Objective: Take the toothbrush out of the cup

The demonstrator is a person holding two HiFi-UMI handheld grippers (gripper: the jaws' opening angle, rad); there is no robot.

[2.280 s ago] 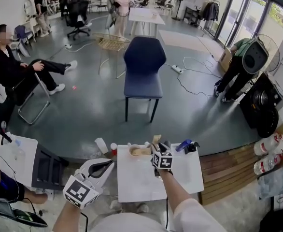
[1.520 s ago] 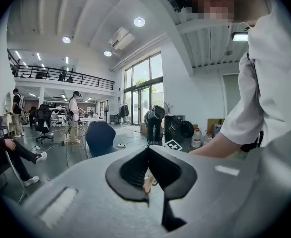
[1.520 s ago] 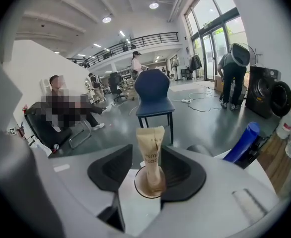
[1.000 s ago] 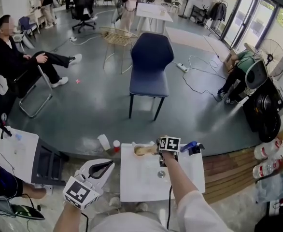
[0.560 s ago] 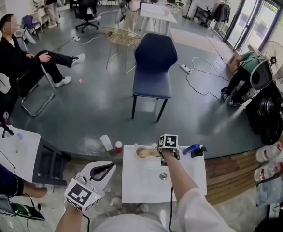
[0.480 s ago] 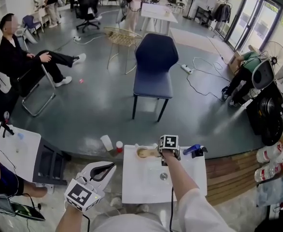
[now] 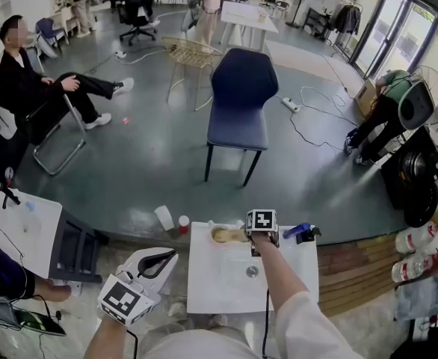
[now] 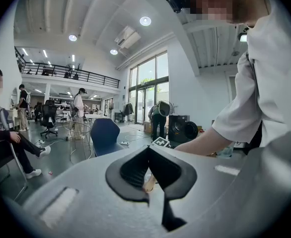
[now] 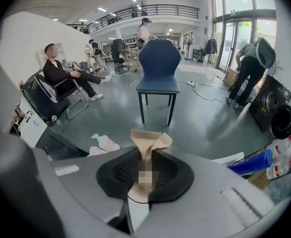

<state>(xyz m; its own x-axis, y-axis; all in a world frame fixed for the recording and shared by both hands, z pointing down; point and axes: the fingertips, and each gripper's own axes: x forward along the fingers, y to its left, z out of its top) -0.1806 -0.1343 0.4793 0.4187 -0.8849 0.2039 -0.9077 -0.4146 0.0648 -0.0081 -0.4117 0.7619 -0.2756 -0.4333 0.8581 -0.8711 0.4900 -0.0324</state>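
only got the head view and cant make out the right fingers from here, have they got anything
observer: yes, the right gripper has just been closing, and its fingers now pinch a tan paper packet with a zigzag top edge
operator: is that the toothbrush
observer: probably, still wrapped; no bristles show
operator: and the left fingers
observer: the left gripper is shut with nothing between its fingers

Your table is plain white; the cup on it is tan, your toothbrush wrapped in the same tan paper; a blue thing at the table's right edge; beyond the table, a navy chair on grey-green floor
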